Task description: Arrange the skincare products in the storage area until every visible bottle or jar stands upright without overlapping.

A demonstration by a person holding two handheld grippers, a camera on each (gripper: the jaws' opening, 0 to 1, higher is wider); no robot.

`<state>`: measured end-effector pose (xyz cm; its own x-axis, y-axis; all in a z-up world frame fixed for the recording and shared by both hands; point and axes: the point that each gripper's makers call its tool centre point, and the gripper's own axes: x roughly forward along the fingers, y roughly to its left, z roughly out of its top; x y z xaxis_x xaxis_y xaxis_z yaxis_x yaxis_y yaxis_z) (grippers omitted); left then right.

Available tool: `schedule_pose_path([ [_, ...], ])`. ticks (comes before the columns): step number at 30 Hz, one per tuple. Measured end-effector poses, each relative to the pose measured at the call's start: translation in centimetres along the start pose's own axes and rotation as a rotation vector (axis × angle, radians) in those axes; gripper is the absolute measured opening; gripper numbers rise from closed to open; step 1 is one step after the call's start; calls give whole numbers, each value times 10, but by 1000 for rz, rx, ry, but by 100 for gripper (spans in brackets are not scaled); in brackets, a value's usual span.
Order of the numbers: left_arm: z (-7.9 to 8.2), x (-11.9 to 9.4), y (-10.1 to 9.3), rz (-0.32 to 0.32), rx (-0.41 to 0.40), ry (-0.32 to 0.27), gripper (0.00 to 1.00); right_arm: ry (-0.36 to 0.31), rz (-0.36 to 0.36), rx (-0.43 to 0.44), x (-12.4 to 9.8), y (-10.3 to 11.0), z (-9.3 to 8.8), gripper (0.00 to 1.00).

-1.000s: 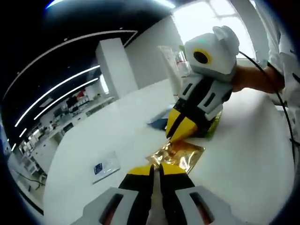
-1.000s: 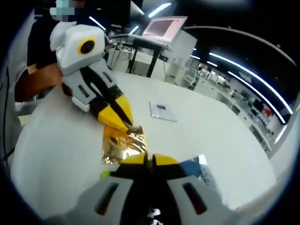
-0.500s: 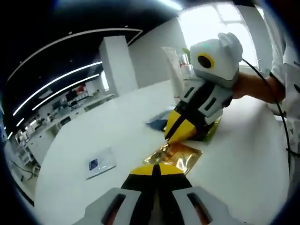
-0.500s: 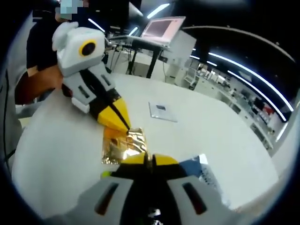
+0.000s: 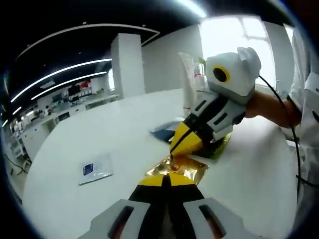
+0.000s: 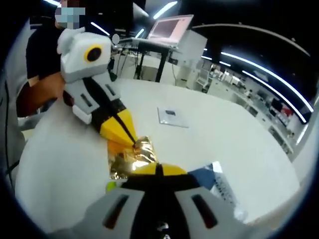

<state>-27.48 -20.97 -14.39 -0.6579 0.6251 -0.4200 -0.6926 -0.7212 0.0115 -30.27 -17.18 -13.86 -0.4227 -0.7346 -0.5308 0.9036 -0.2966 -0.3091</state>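
A gold foil sachet (image 5: 183, 166) (image 6: 130, 159) lies crumpled on the white table (image 5: 124, 144) (image 6: 209, 134) between the two grippers. My left gripper (image 5: 166, 176) (image 6: 136, 144) is shut, its yellow tips pinching one end of the sachet. From the opposite side my right gripper (image 6: 158, 167) (image 5: 173, 151) is shut on the other end. The foil bunches up at the left gripper's tips. A blue packet (image 5: 164, 132) (image 6: 208, 179) lies just beside the right gripper.
A small white sachet with a blue label (image 5: 96, 168) (image 6: 172, 117) lies flat, apart from the rest. A green packet (image 5: 222, 147) (image 6: 110, 186) sits under the right gripper. A tall clear pouch (image 5: 188, 74) stands behind. A person's arm (image 6: 37, 92) holds the left gripper.
The sachet has crumpled and risen a little at the left gripper's end. Both grippers stay shut on it, and both views have shifted slightly.
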Motion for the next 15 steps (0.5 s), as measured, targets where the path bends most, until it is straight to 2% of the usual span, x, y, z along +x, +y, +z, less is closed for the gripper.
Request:
schedule_pose_path([
  [15,0,1,-4,-3,-4,-2,0,1,4,29,-3,1,-2,0],
])
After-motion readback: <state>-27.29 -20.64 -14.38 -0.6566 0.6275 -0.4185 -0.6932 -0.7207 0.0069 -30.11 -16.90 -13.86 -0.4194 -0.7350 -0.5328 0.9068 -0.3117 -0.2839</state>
